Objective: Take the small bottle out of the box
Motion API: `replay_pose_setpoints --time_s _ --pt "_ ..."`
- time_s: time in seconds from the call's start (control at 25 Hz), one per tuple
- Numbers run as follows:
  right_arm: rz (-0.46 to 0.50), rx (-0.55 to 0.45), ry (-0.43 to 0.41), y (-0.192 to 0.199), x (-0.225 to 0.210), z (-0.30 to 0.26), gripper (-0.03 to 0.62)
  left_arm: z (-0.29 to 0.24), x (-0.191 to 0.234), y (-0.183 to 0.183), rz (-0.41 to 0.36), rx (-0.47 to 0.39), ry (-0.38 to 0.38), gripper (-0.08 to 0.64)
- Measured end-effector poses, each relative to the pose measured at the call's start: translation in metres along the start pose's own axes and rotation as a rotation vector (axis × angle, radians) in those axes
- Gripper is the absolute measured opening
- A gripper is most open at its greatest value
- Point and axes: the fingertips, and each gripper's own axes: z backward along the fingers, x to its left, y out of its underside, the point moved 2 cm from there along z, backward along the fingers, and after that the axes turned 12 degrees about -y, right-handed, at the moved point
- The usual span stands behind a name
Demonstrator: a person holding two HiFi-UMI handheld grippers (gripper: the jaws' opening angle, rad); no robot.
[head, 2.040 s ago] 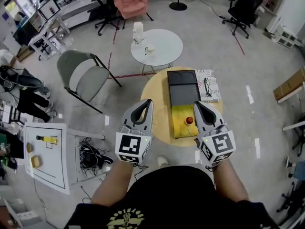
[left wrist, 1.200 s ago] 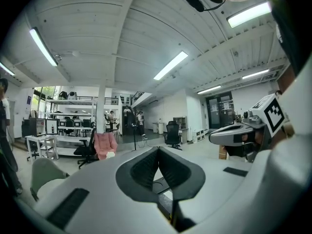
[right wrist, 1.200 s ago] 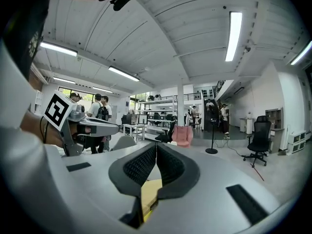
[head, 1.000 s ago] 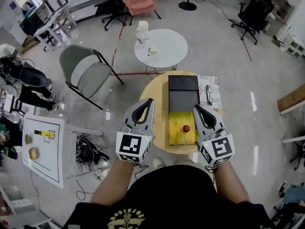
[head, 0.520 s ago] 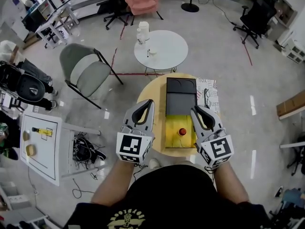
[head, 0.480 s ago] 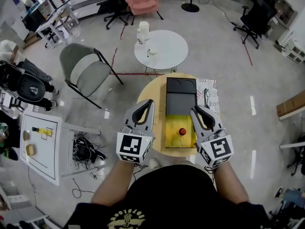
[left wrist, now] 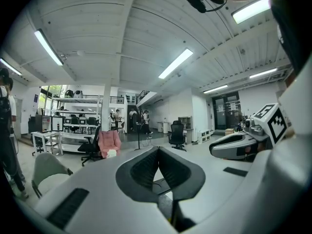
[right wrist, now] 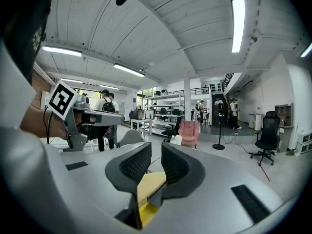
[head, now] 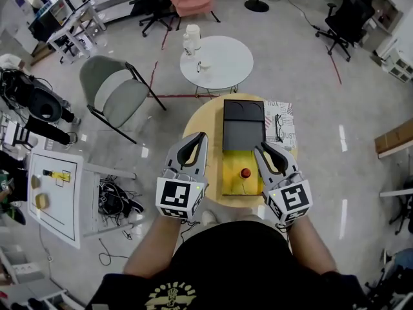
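An open box (head: 233, 181) with a yellow inside lies on the round wooden table (head: 201, 126), its black lid (head: 242, 124) folded back away from me. The small bottle, red cap (head: 245, 172) up, stands in the yellow part. My left gripper (head: 197, 141) hovers left of the box, shut, with nothing in it (left wrist: 158, 152). My right gripper (head: 261, 148) hovers at the box's right edge; its jaws have just been opening and stand apart with nothing between them (right wrist: 156, 152). Past them the yellow box (right wrist: 148, 184) shows below.
A printed sheet with a pair of glasses (head: 282, 124) lies on the table right of the lid. A white round table (head: 216, 62) stands beyond it, and a grey folding chair (head: 113, 99) to the left. Office chairs and desks line the room's far side.
The right gripper's jaws stand a little wider apart than a second ago. The head view has shifted slightly; both grippers stay beside the box and the bottle has not moved.
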Motion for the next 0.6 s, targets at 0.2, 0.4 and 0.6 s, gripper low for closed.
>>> replay_pose_setpoints --time_s 0.2,0.4,0.6 --pt "0.001 0.019 -0.005 0.009 0.004 0.0 0.081 0.002 -0.002 -0.001 -0.001 -0.002 0.002 0.014" --pt "-0.004 0.033 -0.006 0.018 0.003 -0.001 0.086 0.004 -0.002 0.0 -0.005 0.002 0.003 0.014" --pt "-0.015 0.041 -0.002 0.03 0.0 0.0 0.087 0.004 -0.003 0.0 -0.011 0.003 0.003 0.014"
